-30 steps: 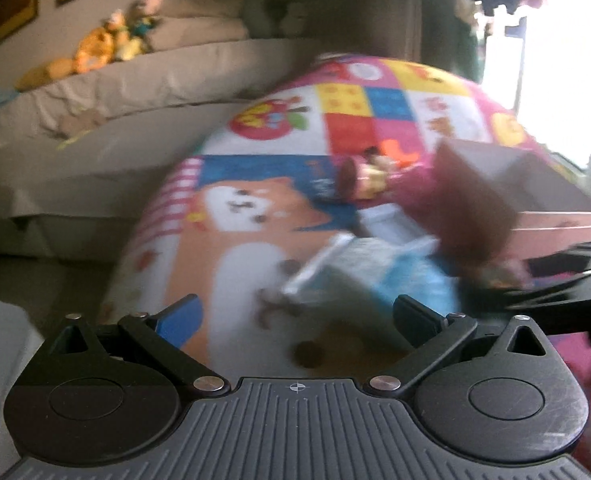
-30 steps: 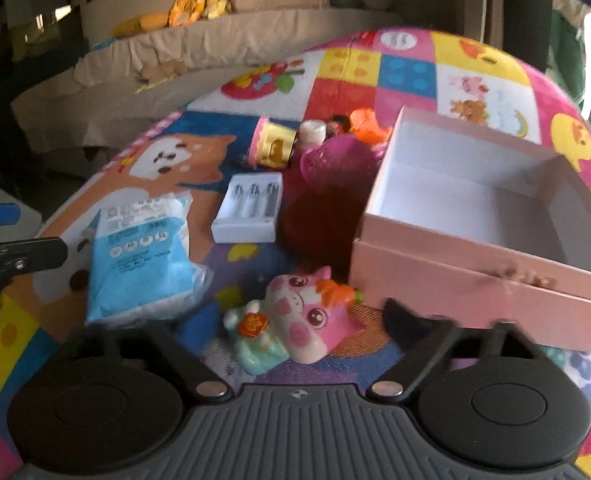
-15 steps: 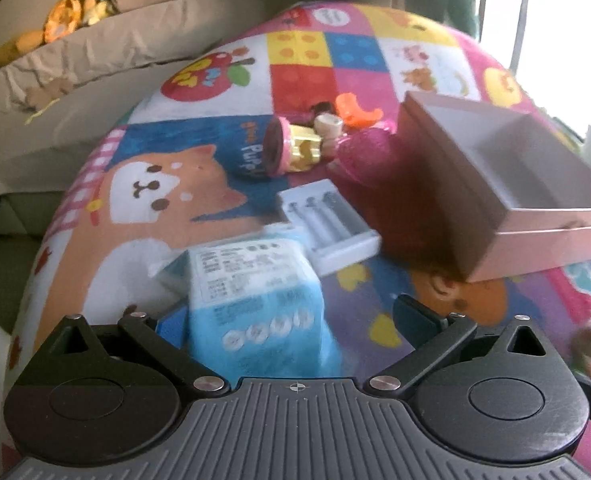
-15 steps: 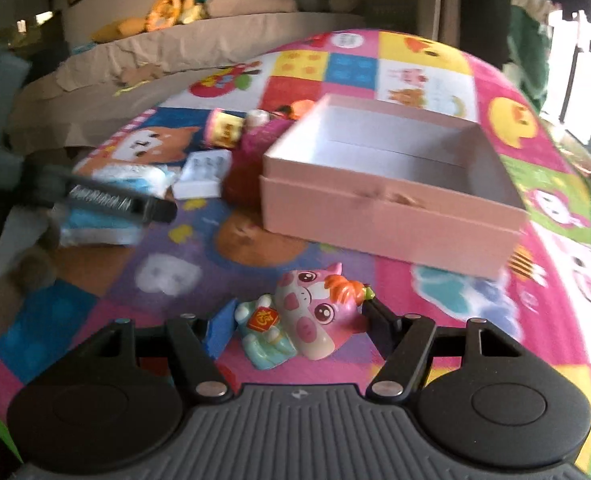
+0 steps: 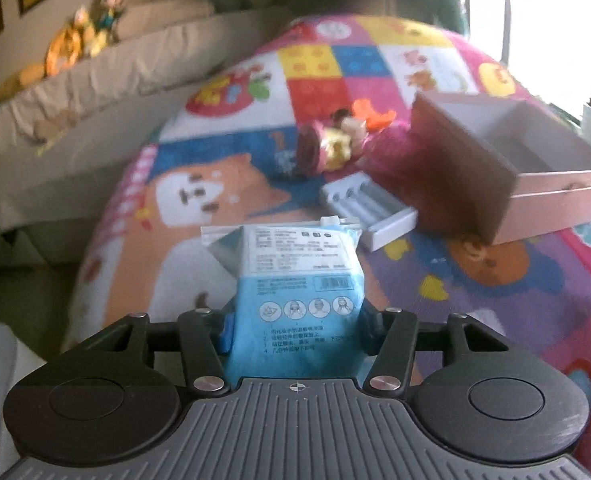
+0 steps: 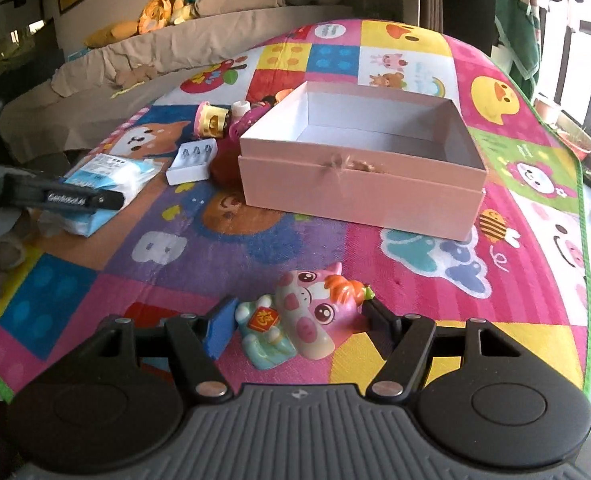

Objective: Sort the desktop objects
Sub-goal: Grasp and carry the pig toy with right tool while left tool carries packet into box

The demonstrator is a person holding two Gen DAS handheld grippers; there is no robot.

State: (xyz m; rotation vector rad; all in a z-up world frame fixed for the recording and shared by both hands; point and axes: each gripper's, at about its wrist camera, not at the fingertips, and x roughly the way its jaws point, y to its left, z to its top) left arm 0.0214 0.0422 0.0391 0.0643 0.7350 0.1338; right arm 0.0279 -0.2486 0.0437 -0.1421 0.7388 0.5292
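Nothing lies in your open pink cardboard box | left gripper fingers clamp the blue-and-white plastic mask pack | right gripper fingers pinch the pink ceramic pig figurine | white tray, yellow toy remain on the play mat.

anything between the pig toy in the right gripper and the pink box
Nothing visible. The right gripper holds the pig toy, and only bare play mat lies between it and the near wall of the open pink box.

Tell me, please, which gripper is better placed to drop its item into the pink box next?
Probably right: the right gripper holds the pig figurine facing the pink box's open front. The left gripper, gripping the blue packet, sits off beside it.
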